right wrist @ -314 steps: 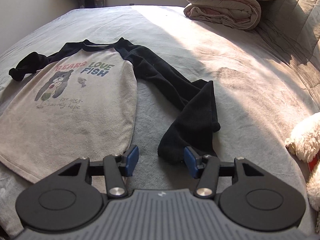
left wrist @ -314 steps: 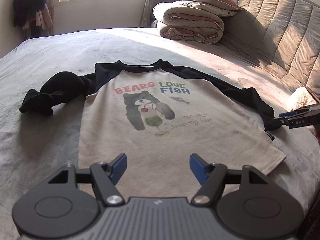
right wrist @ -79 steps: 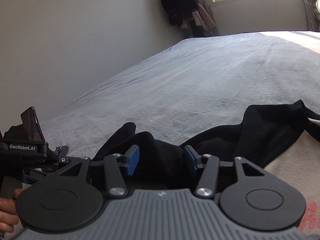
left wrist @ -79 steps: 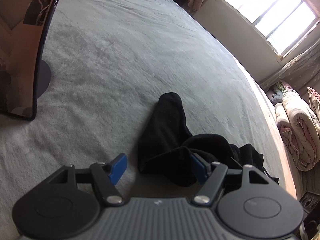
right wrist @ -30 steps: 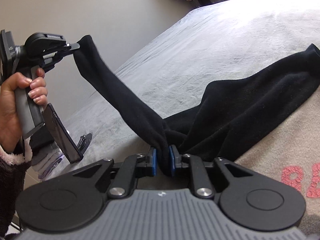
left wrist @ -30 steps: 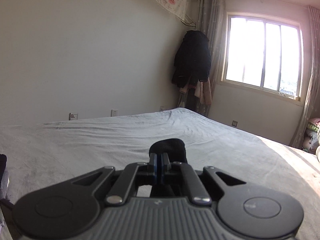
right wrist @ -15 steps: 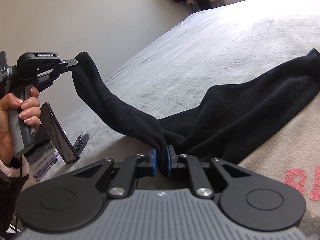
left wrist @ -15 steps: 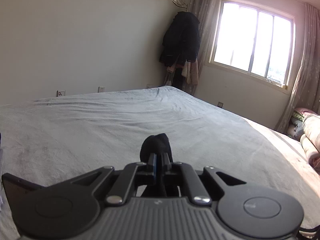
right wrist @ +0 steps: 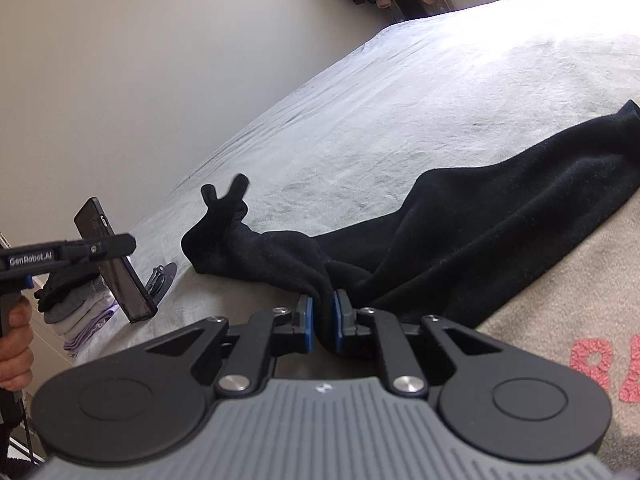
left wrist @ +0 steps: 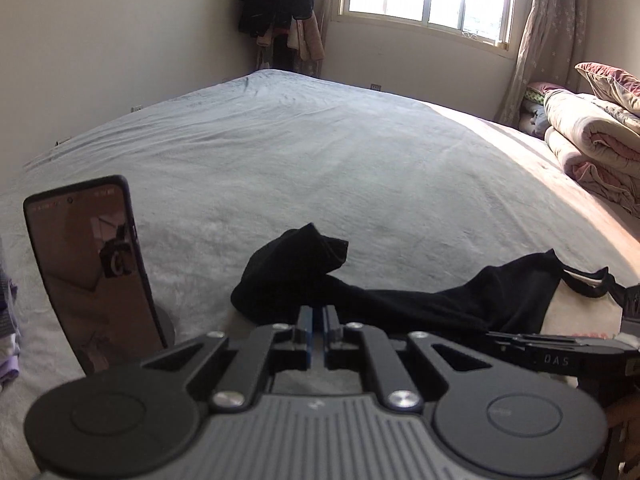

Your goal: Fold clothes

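Two grippers at work on one long black sleeve (right wrist: 480, 232) of a pale printed shirt (right wrist: 560, 300), spread on a grey bed (left wrist: 320, 152). Pinched in the right gripper (right wrist: 323, 320), after a closing of its jaws just now: a bunched fold from the middle of that sleeve, blue pads narrow and pressed against the cloth on both sides. Shut tight on the left gripper (left wrist: 318, 322): jaws nearly touching, with no cloth seen between them. Seen from the right wrist, tip of that left gripper hanging in front of the propped phone (left wrist: 92, 264), clear of the sleeve and gripped by a bare hand (right wrist: 14, 344).

Lying loose near the phone, on its shirt side: the cuff (left wrist: 296, 256), crumpled and partly turned up off the bed. Running away from the phone toward the shirt's shoulder: the rest of the sleeve, slack and wrinkled rather than flat. Farthest from the phone: the pale body of the shirt, apparently flat.

Judged step: straightening the sleeve ahead of folding it in over the shirt's body, an early stage, with no fold yet made. Likely called for next: a wider left gripper, a fresh hold on the cuff beside the phone, then a pull away from the right gripper to take out the slack. Worth care: the phone close by the cuff, easily knocked by a sweeping move.
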`<control>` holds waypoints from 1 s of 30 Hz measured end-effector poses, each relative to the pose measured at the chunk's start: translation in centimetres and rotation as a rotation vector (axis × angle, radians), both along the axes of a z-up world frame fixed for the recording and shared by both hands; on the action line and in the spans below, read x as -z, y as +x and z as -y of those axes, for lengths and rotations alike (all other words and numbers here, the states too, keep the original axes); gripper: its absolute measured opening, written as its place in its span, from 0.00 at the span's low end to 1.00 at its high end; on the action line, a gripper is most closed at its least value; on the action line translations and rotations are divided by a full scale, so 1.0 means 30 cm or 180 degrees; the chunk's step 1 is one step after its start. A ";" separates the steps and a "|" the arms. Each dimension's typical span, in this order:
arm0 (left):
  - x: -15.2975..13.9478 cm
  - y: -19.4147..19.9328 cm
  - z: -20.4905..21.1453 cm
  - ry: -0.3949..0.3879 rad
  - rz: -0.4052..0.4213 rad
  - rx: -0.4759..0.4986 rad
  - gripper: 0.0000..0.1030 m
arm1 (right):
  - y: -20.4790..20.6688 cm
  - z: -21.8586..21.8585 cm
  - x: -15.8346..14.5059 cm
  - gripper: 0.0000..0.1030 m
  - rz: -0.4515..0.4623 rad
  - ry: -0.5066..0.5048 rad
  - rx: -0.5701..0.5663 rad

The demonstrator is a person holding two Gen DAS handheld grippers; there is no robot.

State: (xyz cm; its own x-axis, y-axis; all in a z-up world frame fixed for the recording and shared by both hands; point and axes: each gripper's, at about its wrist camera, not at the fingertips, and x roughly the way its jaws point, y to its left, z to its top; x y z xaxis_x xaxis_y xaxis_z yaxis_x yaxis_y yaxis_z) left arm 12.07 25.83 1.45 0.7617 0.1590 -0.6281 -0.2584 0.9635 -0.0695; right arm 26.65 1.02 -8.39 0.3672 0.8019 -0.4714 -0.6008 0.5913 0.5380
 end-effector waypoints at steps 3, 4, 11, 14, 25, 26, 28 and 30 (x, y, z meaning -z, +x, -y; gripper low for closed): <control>0.014 -0.021 0.001 -0.0121 -0.0088 -0.0208 0.12 | 0.001 -0.002 -0.001 0.15 0.0005 0.0009 -0.0011; 0.016 -0.026 0.008 -0.0193 -0.0074 -0.0299 0.19 | 0.000 -0.002 -0.001 0.16 0.0008 0.0014 -0.0018; 0.062 -0.031 0.021 -0.0585 0.0136 -0.0696 0.37 | -0.011 0.013 -0.016 0.39 0.0061 0.0137 -0.0047; 0.112 -0.037 0.018 -0.0617 0.0129 -0.0839 0.37 | -0.026 0.015 -0.045 0.42 0.0208 0.0153 -0.0055; 0.152 -0.038 -0.036 -0.0991 -0.0020 -0.1158 0.37 | 0.035 -0.215 -0.115 0.43 0.0340 -0.0587 -0.0231; 0.150 -0.042 -0.047 -0.1088 -0.0011 -0.1159 0.37 | 0.050 -0.250 -0.116 0.43 0.0345 -0.0686 -0.0287; 0.139 -0.063 -0.074 -0.1288 0.0058 -0.1243 0.37 | 0.074 -0.319 -0.115 0.43 0.0353 -0.0881 -0.0405; 0.131 -0.086 -0.099 -0.1452 0.0108 -0.1344 0.36 | 0.072 -0.370 -0.115 0.43 0.0367 -0.0979 -0.0502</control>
State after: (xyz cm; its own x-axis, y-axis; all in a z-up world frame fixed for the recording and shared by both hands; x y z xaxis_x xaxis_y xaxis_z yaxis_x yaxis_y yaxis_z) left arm 9.48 28.81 -2.46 0.7124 0.1723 -0.6803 -0.6011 0.6499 -0.4650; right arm 28.82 12.11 -4.94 0.3153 0.6801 -0.6619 -0.7438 0.6102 0.2727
